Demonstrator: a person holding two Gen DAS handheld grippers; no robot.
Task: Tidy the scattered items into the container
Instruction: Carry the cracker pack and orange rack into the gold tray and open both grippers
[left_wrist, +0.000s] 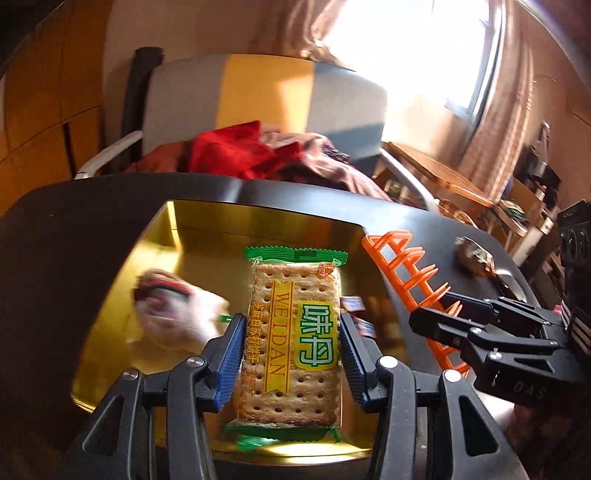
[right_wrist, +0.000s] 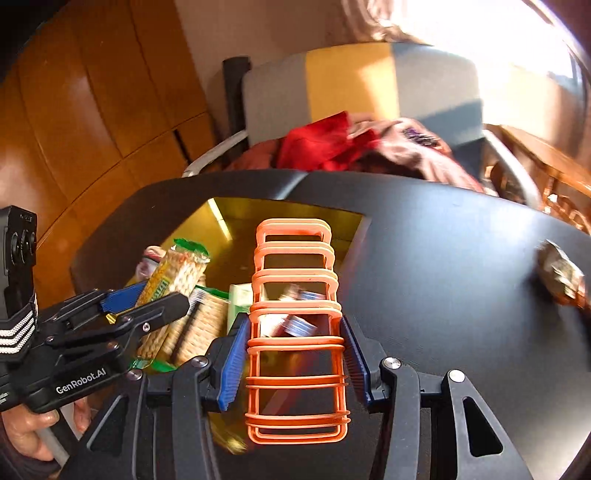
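In the left wrist view, a blurred white wrapped item (left_wrist: 177, 314) lies at centre left inside the gold container (left_wrist: 258, 218). The left gripper (left_wrist: 291, 354) is clamped on the cracker packet (left_wrist: 293, 347) at frame centre, above the container floor. At right, the right gripper (left_wrist: 436, 325) is closed on the orange rack (left_wrist: 402, 273) (over the container's right rim). A small wrapped item (left_wrist: 474, 254) rests on the black table (left_wrist: 424, 229), upper right.
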